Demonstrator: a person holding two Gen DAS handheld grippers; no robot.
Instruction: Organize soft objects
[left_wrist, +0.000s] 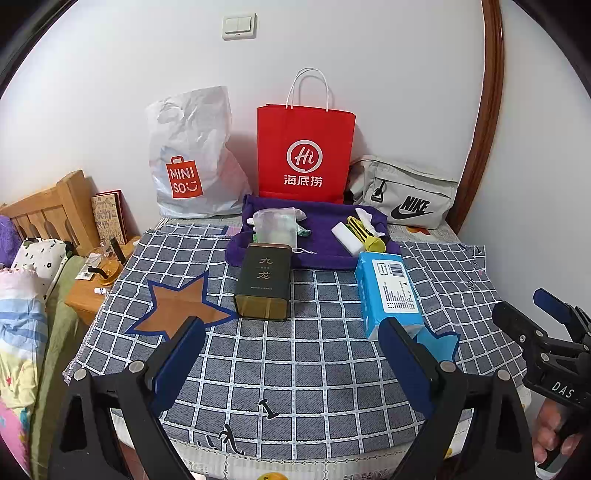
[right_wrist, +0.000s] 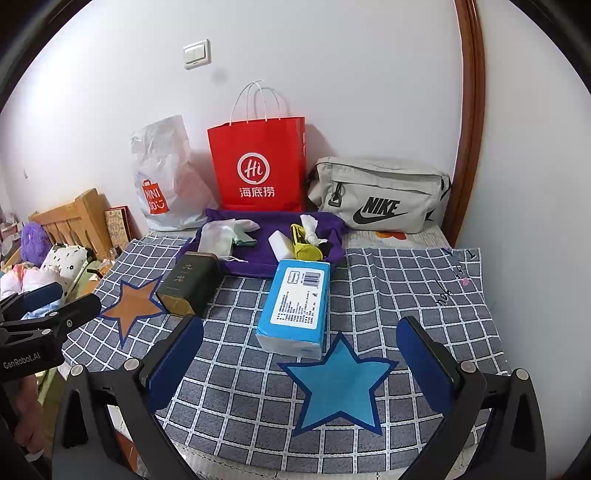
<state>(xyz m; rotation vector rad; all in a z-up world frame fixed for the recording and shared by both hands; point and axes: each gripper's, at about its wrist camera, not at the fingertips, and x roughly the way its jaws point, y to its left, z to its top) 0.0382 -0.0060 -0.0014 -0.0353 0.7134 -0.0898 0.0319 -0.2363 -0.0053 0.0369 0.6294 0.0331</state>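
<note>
A blue tissue pack (left_wrist: 389, 293) (right_wrist: 297, 301) lies on the checked cloth (left_wrist: 314, 354) (right_wrist: 406, 291), its near end beside the blue star patch (right_wrist: 338, 384). A dark tea tin (left_wrist: 263, 282) (right_wrist: 188, 282) lies by the brown star patch (left_wrist: 181, 306) (right_wrist: 131, 304). Behind them a purple cloth (left_wrist: 317, 240) (right_wrist: 258, 254) carries a mesh pouch (left_wrist: 277, 227) (right_wrist: 218, 234), a white block (left_wrist: 345, 236) (right_wrist: 282, 243) and a yellow item (left_wrist: 365, 234) (right_wrist: 306, 249). My left gripper (left_wrist: 295, 362) is open and empty above the cloth. My right gripper (right_wrist: 308, 365) is open and empty over the blue star.
Against the wall stand a white Miniso bag (left_wrist: 188, 155) (right_wrist: 162, 177), a red paper bag (left_wrist: 304, 155) (right_wrist: 258, 166) and a grey Nike pouch (left_wrist: 404, 192) (right_wrist: 380, 194). A wooden bed frame (left_wrist: 48, 210), bedding and a nightstand (left_wrist: 88, 295) are to the left.
</note>
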